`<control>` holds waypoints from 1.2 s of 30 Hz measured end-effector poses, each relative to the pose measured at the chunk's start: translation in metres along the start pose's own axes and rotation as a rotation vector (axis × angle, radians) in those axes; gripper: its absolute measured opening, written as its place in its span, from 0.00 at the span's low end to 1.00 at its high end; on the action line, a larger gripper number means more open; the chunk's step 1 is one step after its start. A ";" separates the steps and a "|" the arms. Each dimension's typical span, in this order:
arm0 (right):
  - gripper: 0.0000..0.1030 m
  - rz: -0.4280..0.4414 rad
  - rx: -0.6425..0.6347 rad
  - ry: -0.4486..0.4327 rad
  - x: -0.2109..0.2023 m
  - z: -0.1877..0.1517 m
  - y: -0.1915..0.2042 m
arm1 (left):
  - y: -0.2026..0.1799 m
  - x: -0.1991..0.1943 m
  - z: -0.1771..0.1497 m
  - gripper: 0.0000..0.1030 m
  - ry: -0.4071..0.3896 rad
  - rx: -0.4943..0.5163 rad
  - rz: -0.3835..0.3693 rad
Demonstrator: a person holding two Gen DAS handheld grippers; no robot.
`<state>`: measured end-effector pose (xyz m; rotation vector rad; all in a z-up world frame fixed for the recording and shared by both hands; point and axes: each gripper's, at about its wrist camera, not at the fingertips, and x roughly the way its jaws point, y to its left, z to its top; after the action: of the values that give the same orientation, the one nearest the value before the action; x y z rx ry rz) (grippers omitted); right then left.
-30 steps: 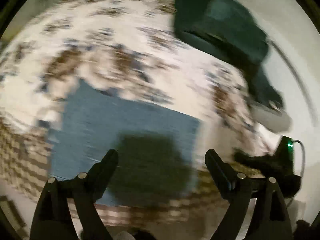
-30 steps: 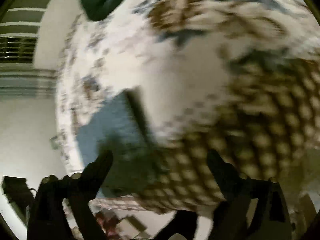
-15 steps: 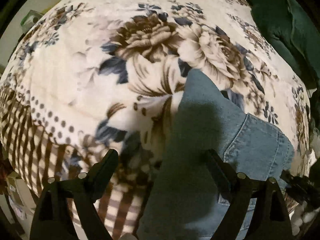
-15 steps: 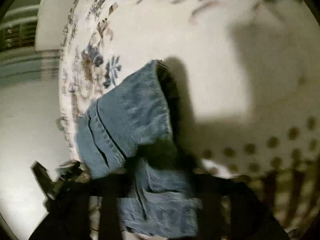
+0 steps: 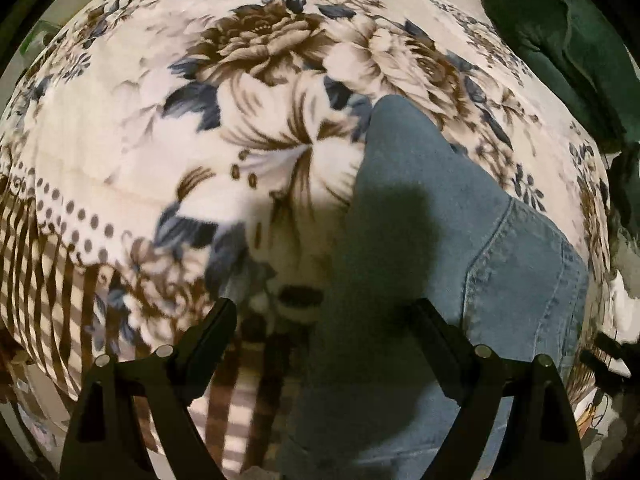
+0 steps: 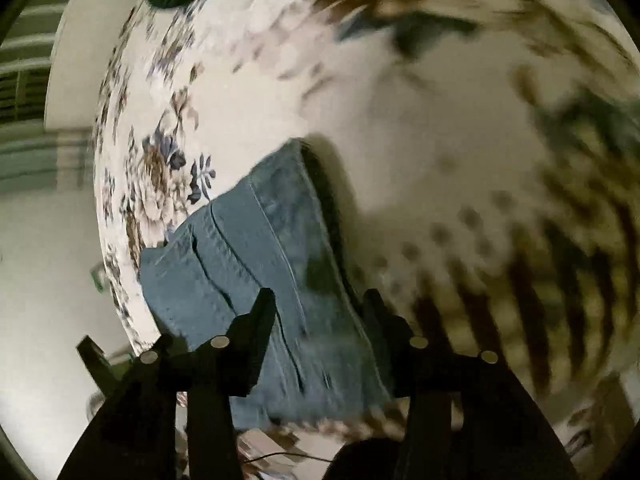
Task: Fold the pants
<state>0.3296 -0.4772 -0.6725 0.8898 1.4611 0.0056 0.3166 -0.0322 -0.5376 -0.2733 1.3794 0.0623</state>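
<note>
The left gripper [image 5: 322, 318], jaws wide and holding nothing, hovers over the jeans' [image 5: 432, 240] edge on the blanket [image 5: 160, 120]. The right gripper [image 6: 318, 312], jaws narrower, straddles the denim without pinching. The grasp before a fold seems in hand; next, both must close on fabric.

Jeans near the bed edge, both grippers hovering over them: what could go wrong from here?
1. The jeans lie folded close to the edge of the floral blanket; a tug toward that edge could slide them off.
2. The right gripper is partly open over several stacked denim layers, so it may pinch only the top ones and undo the fold.
3. The left gripper straddles the jeans' edge and could catch blanket too.
</note>
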 end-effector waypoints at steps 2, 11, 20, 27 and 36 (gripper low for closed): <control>0.48 0.015 0.087 -0.008 -0.012 -0.024 -0.016 | 0.002 -0.001 -0.007 0.86 0.003 0.000 -0.002; 0.53 0.270 0.400 0.127 0.075 -0.076 -0.056 | 0.010 0.010 -0.021 0.86 0.020 -0.038 -0.022; 0.28 0.178 0.273 -0.074 0.053 -0.090 -0.039 | 0.011 0.024 -0.020 0.98 0.060 -0.011 -0.051; 0.78 0.341 0.261 0.006 0.058 -0.103 -0.044 | 0.012 0.023 -0.021 0.98 0.058 -0.032 -0.183; 0.81 0.420 0.285 -0.024 0.114 -0.122 -0.022 | 0.004 0.049 -0.017 0.98 0.110 -0.016 -0.277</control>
<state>0.2346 -0.3716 -0.7632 1.4131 1.2468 0.1003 0.3088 -0.0378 -0.5889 -0.4843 1.4385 -0.1733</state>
